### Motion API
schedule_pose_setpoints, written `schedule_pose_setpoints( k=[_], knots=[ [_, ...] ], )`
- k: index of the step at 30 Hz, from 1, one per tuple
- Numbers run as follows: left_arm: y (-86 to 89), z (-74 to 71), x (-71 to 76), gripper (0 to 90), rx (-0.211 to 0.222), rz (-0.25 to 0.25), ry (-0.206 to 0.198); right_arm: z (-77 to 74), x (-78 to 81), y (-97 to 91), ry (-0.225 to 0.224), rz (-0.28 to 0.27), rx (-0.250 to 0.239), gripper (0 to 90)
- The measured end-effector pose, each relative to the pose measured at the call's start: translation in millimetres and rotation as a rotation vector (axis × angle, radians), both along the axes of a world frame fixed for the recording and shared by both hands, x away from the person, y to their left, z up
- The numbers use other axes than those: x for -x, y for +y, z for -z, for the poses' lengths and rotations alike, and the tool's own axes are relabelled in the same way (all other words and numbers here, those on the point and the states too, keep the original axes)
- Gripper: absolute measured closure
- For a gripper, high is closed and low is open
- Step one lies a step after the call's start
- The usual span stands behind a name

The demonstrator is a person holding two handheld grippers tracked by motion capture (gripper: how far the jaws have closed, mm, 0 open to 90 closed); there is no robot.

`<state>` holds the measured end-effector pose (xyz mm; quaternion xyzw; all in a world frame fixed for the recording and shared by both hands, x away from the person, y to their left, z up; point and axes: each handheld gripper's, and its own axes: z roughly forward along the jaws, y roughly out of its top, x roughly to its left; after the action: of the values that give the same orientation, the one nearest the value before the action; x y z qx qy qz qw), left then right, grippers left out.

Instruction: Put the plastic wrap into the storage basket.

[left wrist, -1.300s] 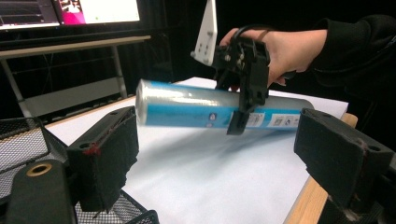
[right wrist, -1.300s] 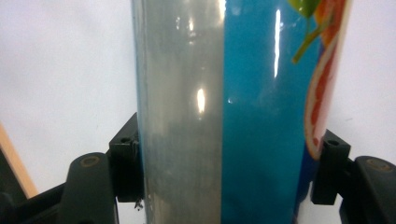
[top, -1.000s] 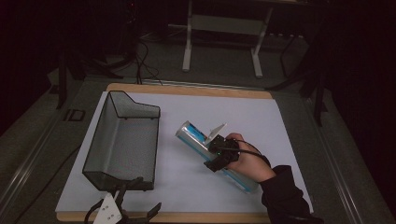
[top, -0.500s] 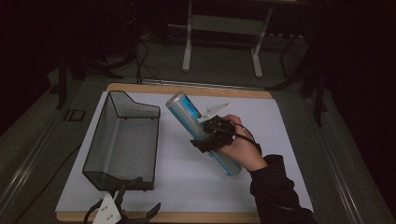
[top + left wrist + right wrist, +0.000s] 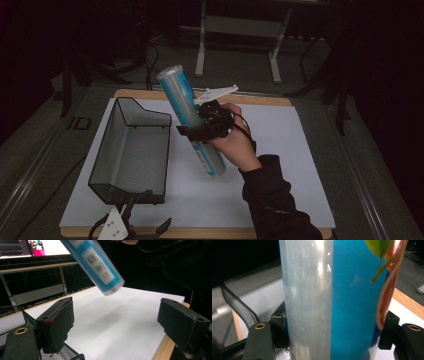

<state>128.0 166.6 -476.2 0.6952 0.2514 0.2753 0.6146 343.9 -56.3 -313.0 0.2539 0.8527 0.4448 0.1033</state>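
Blue tube (image 5: 192,120) tilted above white mat (image 5: 280,165), right gripper (image 5: 202,131) jaws clamped on it; left gripper (image 5: 131,231) jaws apart.

A wooden table (image 5: 280,100) carries a white sheet (image 5: 280,165); on the sheet rests a black wire-mesh basket (image 5: 131,150).

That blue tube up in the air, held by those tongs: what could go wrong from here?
1. The right tongs grip the smooth blue tube near its middle while it hangs tilted above the table; it might slip or swing.
2. The black mesh basket stands close by; the tube's lower end could knock its rim.
3. The open left tongs lie near the table edge, possibly in the way.
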Motion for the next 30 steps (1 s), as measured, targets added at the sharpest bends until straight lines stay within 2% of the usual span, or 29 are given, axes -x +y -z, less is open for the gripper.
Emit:
schedule_pose_setpoints(
  k=[2,5,9,13,14,15,16,19,24,28,30],
  knots=[
    [0.2,-0.1,0.5,14.1,-0.001,0.000,0.000,-4.6,-1.1,7.0,0.002,-0.007,-0.037,31.7],
    [1.2,-0.4,1.3,14.1,0.005,-0.003,-0.003,-10.8,-3.4,17.2,-0.002,0.005,-0.062,31.7],
    [1.3,-0.1,0.7,14.1,0.003,0.000,-0.001,-17.3,-11.2,28.2,0.040,0.017,-0.129,31.6],
    [1.0,0.2,0.8,14.1,0.005,0.002,0.000,-20.2,-15.9,36.7,0.050,0.037,-0.167,31.6],
    [0.9,0.5,0.0,14.1,0.001,0.003,0.004,-20.5,-17.4,39.9,0.057,0.048,-0.188,31.6],
    [0.8,0.7,-0.2,14.1,0.002,0.003,0.005,-20.9,-19.6,46.2,0.079,0.054,-0.235,31.7],
    [0.8,0.7,-0.1,14.1,0.002,0.003,0.004,-21.1,-20.1,50.0,0.091,0.064,-0.253,31.6],
    [1.5,0.5,0.6,14.1,0.006,0.005,0.001,-20.1,-20.5,62.9,0.110,0.051,-0.280,31.6],
    [2.6,0.5,1.2,14.1,0.010,0.003,-0.001,-7.8,-19.6,82.6,0.132,0.074,-0.313,31.6],
    [2.6,0.8,1.7,14.1,0.007,0.003,-0.003,12.8,-26.9,93.8,0.216,0.108,-0.361,31.6],
    [2.4,0.8,1.7,14.1,0.005,0.004,-0.001,25.0,-30.4,100.1,0.256,0.125,-0.363,31.7]
  ],
)
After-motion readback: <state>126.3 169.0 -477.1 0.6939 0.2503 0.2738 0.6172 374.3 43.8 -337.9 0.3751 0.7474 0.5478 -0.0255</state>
